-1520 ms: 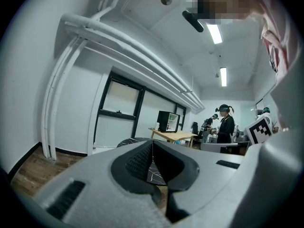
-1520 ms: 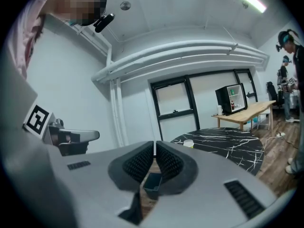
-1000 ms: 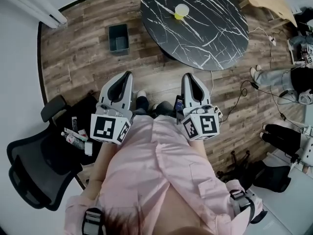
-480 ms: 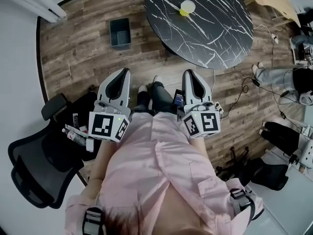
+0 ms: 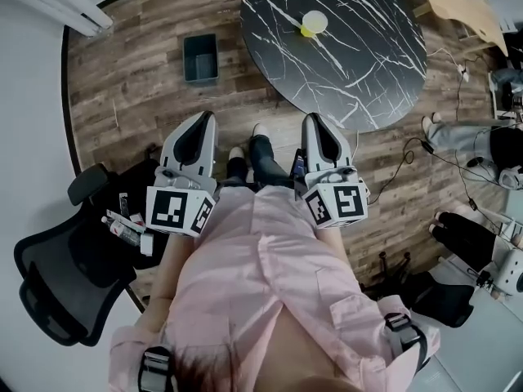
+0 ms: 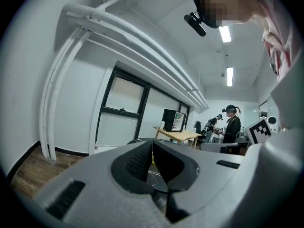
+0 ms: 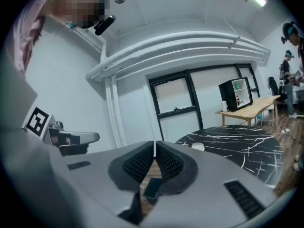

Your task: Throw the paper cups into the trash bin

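A paper cup [image 5: 313,23] with a yellow side stands upright on the round black marble table [image 5: 368,64] at the top of the head view. The right gripper view also shows the cup [image 7: 198,147], far ahead on the table [image 7: 242,141]. A dark open trash bin [image 5: 200,57] sits on the wood floor left of the table. My left gripper [image 5: 204,122] and right gripper [image 5: 311,123] are held side by side in front of the person's body and point toward the table, well short of it. Both are shut with nothing between the pads, as each gripper view shows for the left gripper [image 6: 152,142] and the right gripper [image 7: 155,144].
A black office chair [image 5: 57,276] stands at the lower left, with small bottles [image 5: 127,229] on a dark surface beside it. Cables [image 5: 409,149] trail over the floor at right, near other people's legs [image 5: 466,129]. A wooden desk [image 5: 458,2] is at the top right.
Both grippers and the person have moved a little forward toward the table, and a foot has stepped ahead between them. The jaws have stayed shut.
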